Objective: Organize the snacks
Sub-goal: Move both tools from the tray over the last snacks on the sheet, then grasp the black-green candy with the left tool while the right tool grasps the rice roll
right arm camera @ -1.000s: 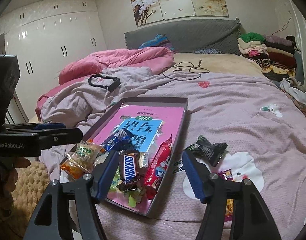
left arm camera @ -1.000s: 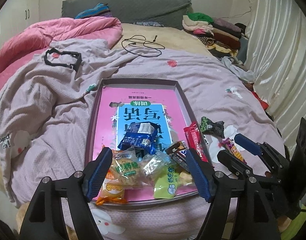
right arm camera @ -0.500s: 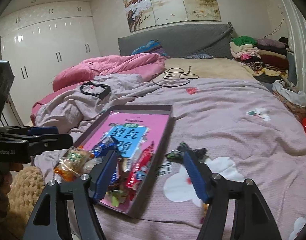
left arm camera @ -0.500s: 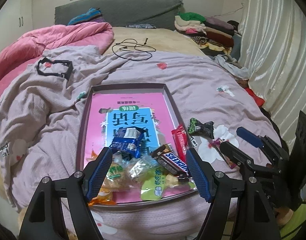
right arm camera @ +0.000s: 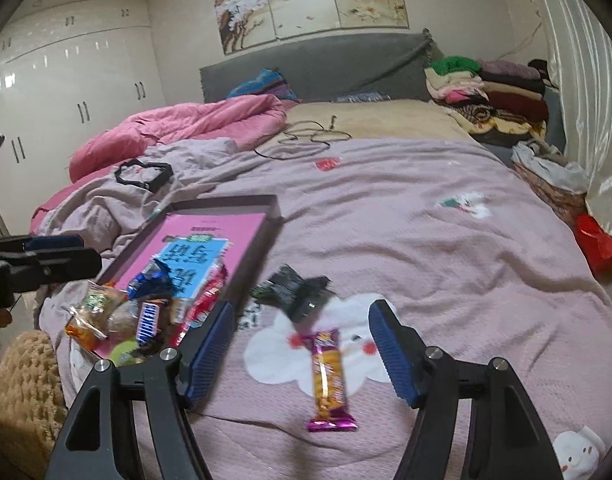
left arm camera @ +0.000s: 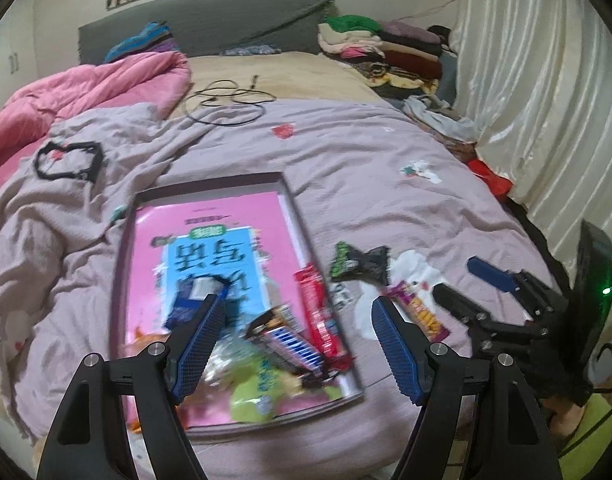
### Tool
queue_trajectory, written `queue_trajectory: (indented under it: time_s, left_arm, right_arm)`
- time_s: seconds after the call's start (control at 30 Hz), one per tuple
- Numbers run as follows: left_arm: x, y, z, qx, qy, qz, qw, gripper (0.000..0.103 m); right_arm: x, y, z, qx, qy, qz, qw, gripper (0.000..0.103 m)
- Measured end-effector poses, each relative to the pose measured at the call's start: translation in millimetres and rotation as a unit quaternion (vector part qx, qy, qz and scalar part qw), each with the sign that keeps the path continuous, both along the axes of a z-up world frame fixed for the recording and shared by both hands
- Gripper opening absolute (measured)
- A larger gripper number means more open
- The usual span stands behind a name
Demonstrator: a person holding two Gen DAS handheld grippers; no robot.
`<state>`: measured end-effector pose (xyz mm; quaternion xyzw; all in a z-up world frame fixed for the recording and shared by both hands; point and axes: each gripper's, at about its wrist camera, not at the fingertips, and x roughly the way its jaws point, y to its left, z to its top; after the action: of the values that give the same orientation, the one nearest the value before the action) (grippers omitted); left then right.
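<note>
Hovering wide open and empty, both tongs [left arm camera: 293, 344] [right arm camera: 301, 354] — right ones are framing an orange snack bar [right arm camera: 329, 380]; tray [right arm camera: 261, 240] at ten o'clock.

A pink quilt [right arm camera: 193, 128] lay bunched at ten o'clock, a black cable [right arm camera: 306, 140] coiled at twelve, folded clothes [right arm camera: 490, 92] were stacked at two, and white wardrobes [right arm camera: 65, 92] stood behind.

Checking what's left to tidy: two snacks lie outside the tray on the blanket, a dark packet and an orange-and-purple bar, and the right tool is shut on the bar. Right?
Not quite. The right wrist view shows the right tool open, with the orange-and-purple bar lying loose on the blanket. The dark packet also lies outside the tray.
</note>
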<state>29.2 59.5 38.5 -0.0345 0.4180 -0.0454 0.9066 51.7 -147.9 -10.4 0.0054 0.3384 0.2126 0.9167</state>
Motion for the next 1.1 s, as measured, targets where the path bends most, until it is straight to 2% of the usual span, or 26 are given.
queue_trajectory:
  time_s: [0.37, 0.73, 0.97, 1.1]
  left_arm:
    - [42.0, -41.4, -9.2, -0.011, 0.033, -0.045, 0.9984, 0.077]
    - [87.8, -66.7, -46.9, -0.016, 0.098, -0.077, 0.9921, 0.077]
    - [114.4, -81.1, -64.4, -0.006, 0.121, -0.087, 0.9889, 0.077]
    - [127.9, -85.2, -76.9, 0.003, 0.138, -0.087, 0.9866, 0.077]
  right_arm:
    - [9.2, -4.0, -26.8, -0.025, 0.047, 0.014, 0.998, 0.070]
    - [18.5, 6.0, -55.0, -0.065, 0.084, 0.028, 0.994, 0.069]
    - [23.7, 9.1, -69.0, -0.079, 0.097, 0.034, 0.992, 0.056]
    - [25.6, 11.2, -74.3, -0.104, 0.095, 0.028, 0.990, 0.042]
